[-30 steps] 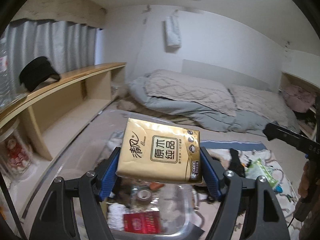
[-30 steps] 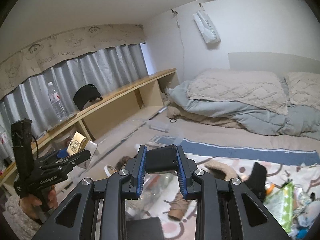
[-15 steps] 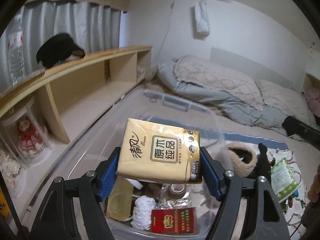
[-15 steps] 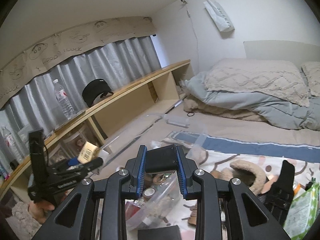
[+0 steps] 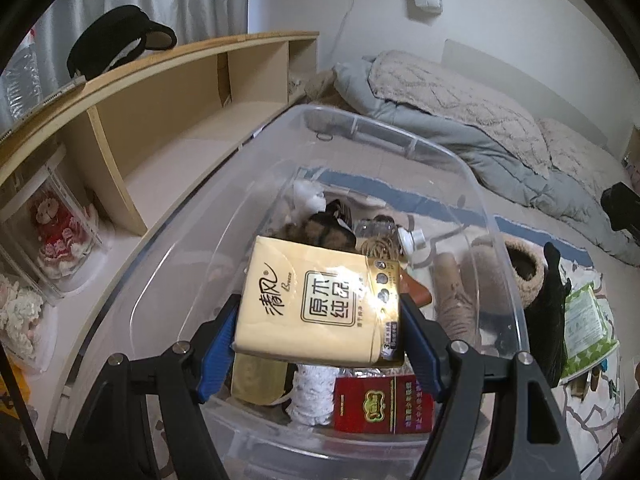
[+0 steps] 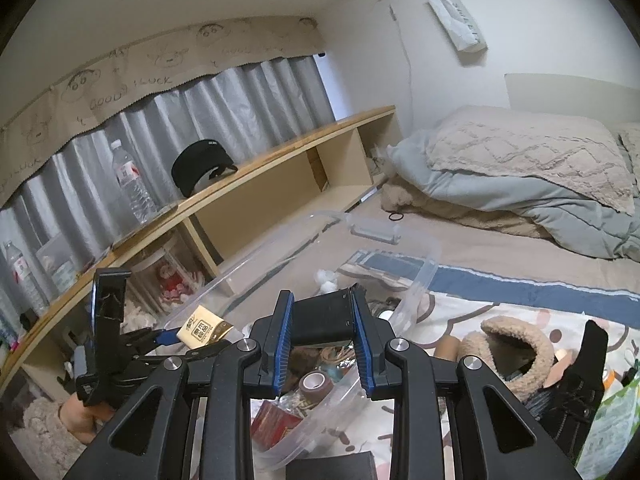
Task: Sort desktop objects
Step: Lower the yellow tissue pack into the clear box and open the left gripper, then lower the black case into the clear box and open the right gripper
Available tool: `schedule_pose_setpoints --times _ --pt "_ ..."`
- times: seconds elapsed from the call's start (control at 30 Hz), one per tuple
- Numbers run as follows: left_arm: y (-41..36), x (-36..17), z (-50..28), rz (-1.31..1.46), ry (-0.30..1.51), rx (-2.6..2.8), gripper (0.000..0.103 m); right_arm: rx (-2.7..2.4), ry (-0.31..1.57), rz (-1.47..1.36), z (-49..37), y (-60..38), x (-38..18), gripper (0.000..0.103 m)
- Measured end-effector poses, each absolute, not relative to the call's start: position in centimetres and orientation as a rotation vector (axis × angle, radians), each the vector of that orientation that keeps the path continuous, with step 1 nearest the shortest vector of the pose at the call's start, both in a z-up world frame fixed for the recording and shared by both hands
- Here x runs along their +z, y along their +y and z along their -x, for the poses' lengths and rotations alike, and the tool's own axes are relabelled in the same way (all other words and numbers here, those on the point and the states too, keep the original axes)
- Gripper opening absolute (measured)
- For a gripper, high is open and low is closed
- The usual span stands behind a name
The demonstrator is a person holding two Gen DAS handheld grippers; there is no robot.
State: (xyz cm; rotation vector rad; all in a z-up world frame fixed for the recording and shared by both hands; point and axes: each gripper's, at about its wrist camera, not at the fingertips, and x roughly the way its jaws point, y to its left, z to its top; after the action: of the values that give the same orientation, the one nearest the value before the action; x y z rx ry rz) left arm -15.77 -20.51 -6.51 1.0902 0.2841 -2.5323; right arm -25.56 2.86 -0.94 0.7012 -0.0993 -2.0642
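My left gripper [image 5: 320, 320] is shut on a yellow tissue pack [image 5: 320, 300] and holds it over the near end of a clear plastic bin [image 5: 492, 216]. The bin holds a red box [image 5: 384, 404], a white roll [image 5: 314, 396], a twine ball [image 5: 376, 246] and other small items. My right gripper [image 6: 322, 320] is shut on a black box [image 6: 322, 316], above the bin's right side [image 6: 420, 276]. The left gripper with the tissue pack [image 6: 204, 328] shows at the left of the right wrist view.
A wooden shelf [image 5: 168, 80] runs along the left with a black cap [image 5: 120, 44] and water bottles [image 6: 132, 184]. A fuzzy slipper [image 5: 520, 268], a black pouch [image 5: 554, 304] and a green wipes pack [image 5: 584, 320] lie on the mat to the right. Bedding [image 5: 460, 112] lies behind.
My left gripper has tilted down and moved over the bin with the tissue pack. My right gripper has come closer to the bin with the black box.
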Motion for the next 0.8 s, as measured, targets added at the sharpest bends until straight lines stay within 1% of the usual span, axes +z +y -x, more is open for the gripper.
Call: schedule_pose_setpoints --times 0.3,0.53,0.57,0.6,0.67,0.8 --pt "-20.8 -7.3 15.8 -1.174 0.262 -2.499 0.075 -2.034 -0.067 -0.761 25.5 0.3 -1.7 0.029" --pt "-20.4 -7.6 15.7 -1.183 0.225 -2.509 0.076 -2.024 -0.04 -0.781 25.1 -1.4 -2.1 0.029" --pt "-20.3 -7.6 15.7 -1.182 0.223 -2.51 0.08 -2.022 -0.038 -0.784 25.1 -1.6 -2.2 0.029" --pt "-20.3 -7.6 15.7 -1.173 0.214 -2.51 0.09 -2.018 -0.035 -0.788 25.0 -1.9 -2.4 0.029" --pt "-20.0 -7.3 15.5 -1.143 0.19 -2.51 0.098 -2.011 -0.031 -0.794 24.9 -2.3 -2.5 0.029" --pt "-19.6 -6.8 15.3 -1.121 0.176 -2.541 0.099 -1.991 -0.012 -0.802 24.8 -3.2 -2.7 0.029"
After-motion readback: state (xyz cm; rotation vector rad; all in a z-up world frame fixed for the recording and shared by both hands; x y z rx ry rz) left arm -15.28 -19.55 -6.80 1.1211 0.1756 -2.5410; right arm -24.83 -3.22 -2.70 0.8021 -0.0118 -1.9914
